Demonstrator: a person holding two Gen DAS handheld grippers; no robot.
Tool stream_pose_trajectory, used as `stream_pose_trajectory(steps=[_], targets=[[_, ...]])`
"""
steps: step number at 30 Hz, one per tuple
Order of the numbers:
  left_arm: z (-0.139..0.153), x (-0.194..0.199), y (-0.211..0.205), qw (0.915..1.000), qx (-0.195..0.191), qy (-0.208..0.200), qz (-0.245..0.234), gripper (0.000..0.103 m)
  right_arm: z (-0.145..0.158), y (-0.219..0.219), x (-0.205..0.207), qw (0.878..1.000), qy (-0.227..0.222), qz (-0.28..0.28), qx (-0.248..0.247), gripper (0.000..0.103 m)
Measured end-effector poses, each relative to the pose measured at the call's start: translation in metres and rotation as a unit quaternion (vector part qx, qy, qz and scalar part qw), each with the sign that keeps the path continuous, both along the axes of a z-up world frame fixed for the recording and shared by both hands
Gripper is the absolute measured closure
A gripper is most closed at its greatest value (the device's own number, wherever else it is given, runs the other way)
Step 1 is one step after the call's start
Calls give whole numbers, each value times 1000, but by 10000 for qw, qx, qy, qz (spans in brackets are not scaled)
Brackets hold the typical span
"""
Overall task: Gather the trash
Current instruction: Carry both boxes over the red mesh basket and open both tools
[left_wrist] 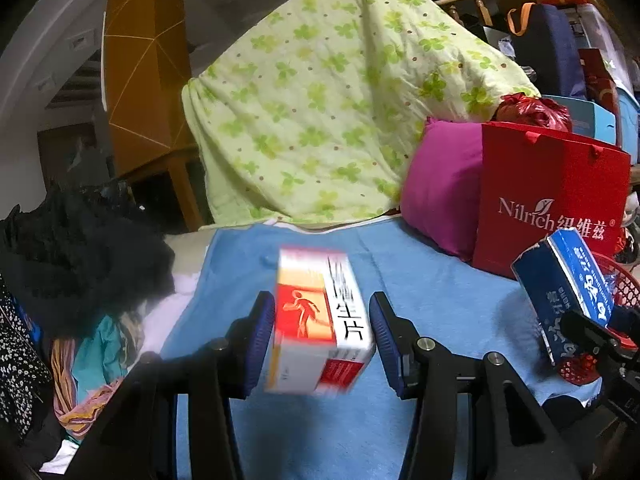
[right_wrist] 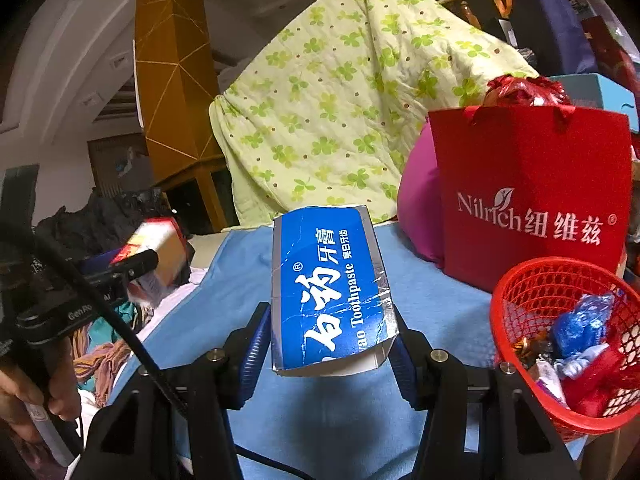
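Note:
My left gripper (left_wrist: pixel 322 336) is shut on a red, orange and white medicine box (left_wrist: pixel 318 320), held above the blue cloth (left_wrist: pixel 420 280). My right gripper (right_wrist: pixel 330 340) is shut on a blue toothpaste box (right_wrist: pixel 328 288), also above the blue cloth (right_wrist: pixel 440 300). The toothpaste box also shows in the left wrist view (left_wrist: pixel 568 292), at the right. The medicine box shows in the right wrist view (right_wrist: pixel 160 248), at the left. A red mesh basket (right_wrist: pixel 520 288) holding several wrappers sits to the right of the right gripper.
A red Nilrich paper bag (right_wrist: pixel 532 200) and a magenta pillow (left_wrist: pixel 444 188) stand behind the basket. A green clover-print quilt (left_wrist: pixel 332 100) drapes over the back. Dark and colourful clothes (left_wrist: pixel 80 280) are piled at the left.

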State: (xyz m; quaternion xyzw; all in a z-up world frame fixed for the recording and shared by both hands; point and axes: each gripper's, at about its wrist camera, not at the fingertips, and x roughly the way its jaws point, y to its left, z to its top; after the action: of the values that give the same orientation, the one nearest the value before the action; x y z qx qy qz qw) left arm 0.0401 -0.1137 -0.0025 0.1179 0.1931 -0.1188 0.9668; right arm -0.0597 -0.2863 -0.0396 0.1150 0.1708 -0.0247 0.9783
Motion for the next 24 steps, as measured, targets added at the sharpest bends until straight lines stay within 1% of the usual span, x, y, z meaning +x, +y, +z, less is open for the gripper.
stream_pose_trajectory(steps=[2,4,6,8,9,11,12,13,14,15,17,20,24], targets=[[2,-3,-1,10000,-6,-3,-25,53,3,0,-6,10000,-49,17,7,45],[4,-7,-3,10000,4,-43,-52,60,7,0,-12,9999,-120,24,3,45],[6,-10,-4,9999,-15,-52,-88,60,9,1,-18,9999,-159,42,-21,45],[7,-12,-5,9999,-5,-79,-132,65,11,1,-20,9998,-187,37,-44,45],[6,-12,-7,9998,23,-102,-169,66,10,1,-21,9998,-193,50,-40,45],[-2,-6,-9,9997,75,-168,-188,66,7,0,-21,9999,-150,37,-19,45],[-7,-2,-10,9998,126,-102,-128,67,5,-2,-20,9999,-108,31,9,45],[-17,8,-7,9998,147,143,-37,68,2,-3,-18,10000,-58,37,52,45],[-26,16,-2,9991,44,412,-26,69,1,-5,-17,10000,-38,44,71,45],[-32,21,0,9985,-14,548,-7,69,-3,-6,-17,10000,-7,15,55,45],[-45,33,8,9967,-23,792,177,69,-6,-10,-17,10000,40,-39,75,45],[-50,36,14,9958,-66,884,234,69,-9,-20,-18,9997,61,-146,175,45],[-49,32,15,9967,-41,794,180,69,-7,-35,-24,9991,8,-374,184,45]])
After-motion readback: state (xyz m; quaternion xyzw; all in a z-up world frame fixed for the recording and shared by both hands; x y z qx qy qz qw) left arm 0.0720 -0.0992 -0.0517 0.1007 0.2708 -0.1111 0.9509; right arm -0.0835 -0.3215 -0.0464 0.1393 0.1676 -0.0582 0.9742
